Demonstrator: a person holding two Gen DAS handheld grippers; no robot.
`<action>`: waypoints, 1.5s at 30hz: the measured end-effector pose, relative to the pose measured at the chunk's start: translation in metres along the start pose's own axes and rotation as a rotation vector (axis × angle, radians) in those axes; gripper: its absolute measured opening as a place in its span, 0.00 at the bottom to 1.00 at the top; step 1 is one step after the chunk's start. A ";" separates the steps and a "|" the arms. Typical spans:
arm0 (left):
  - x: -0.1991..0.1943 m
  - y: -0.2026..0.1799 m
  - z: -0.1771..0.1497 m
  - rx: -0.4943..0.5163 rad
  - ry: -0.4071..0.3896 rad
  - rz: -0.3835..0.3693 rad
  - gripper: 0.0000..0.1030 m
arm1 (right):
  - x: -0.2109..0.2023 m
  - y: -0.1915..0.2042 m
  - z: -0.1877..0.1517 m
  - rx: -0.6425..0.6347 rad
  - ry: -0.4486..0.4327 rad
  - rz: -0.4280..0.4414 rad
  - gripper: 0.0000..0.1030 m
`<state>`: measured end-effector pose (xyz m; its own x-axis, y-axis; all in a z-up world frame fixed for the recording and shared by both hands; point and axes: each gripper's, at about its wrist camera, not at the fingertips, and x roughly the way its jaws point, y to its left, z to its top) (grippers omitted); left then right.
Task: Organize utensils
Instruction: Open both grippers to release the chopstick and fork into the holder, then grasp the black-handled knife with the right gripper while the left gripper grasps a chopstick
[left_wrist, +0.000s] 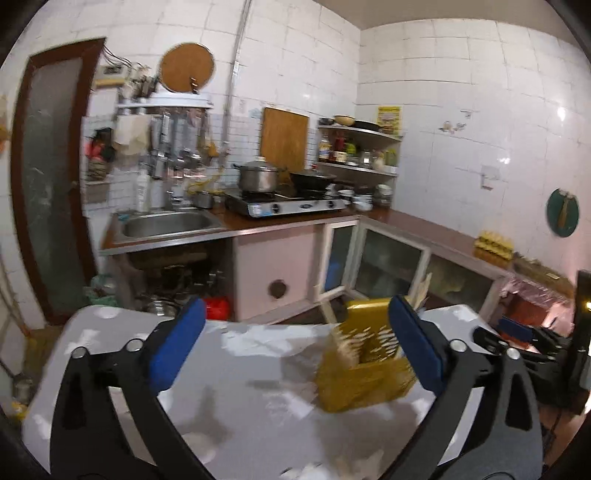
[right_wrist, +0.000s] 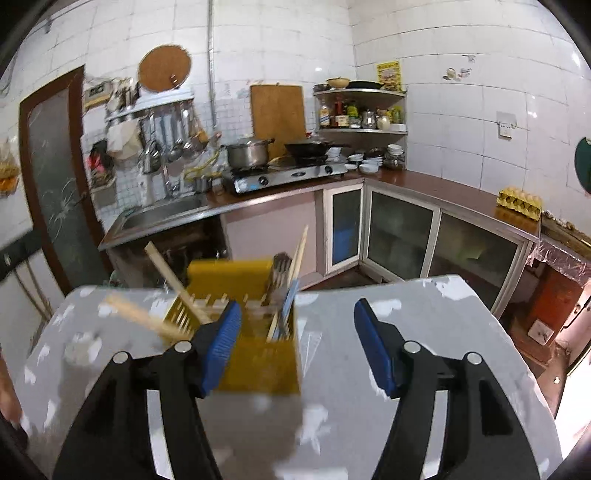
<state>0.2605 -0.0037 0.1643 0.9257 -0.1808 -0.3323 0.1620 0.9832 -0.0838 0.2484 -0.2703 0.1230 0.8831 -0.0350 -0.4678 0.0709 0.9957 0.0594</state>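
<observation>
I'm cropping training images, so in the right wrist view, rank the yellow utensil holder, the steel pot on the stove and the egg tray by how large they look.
1. Yellow utensil holder, though it is nearest the camera.
2. Steel pot and egg tray: too alike to rank.

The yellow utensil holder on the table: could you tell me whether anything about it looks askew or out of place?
Yes. In the yellow utensil holder, two wooden chopsticks lean far out to the left over the grey table instead of standing upright like the other utensils. The picture is blurred, so finer detail is unclear.
</observation>
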 end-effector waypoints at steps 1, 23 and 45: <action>-0.006 0.005 -0.004 -0.001 0.005 0.010 0.95 | -0.005 0.003 -0.005 -0.006 0.005 0.002 0.61; 0.010 0.085 -0.158 0.015 0.326 0.102 0.95 | 0.027 0.076 -0.153 -0.035 0.336 0.028 0.61; 0.043 0.047 -0.169 -0.044 0.440 0.075 0.95 | 0.055 0.074 -0.155 -0.029 0.412 0.061 0.09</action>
<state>0.2500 0.0304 -0.0124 0.6995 -0.1112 -0.7060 0.0763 0.9938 -0.0809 0.2300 -0.1852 -0.0351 0.6251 0.0553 -0.7786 0.0056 0.9971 0.0754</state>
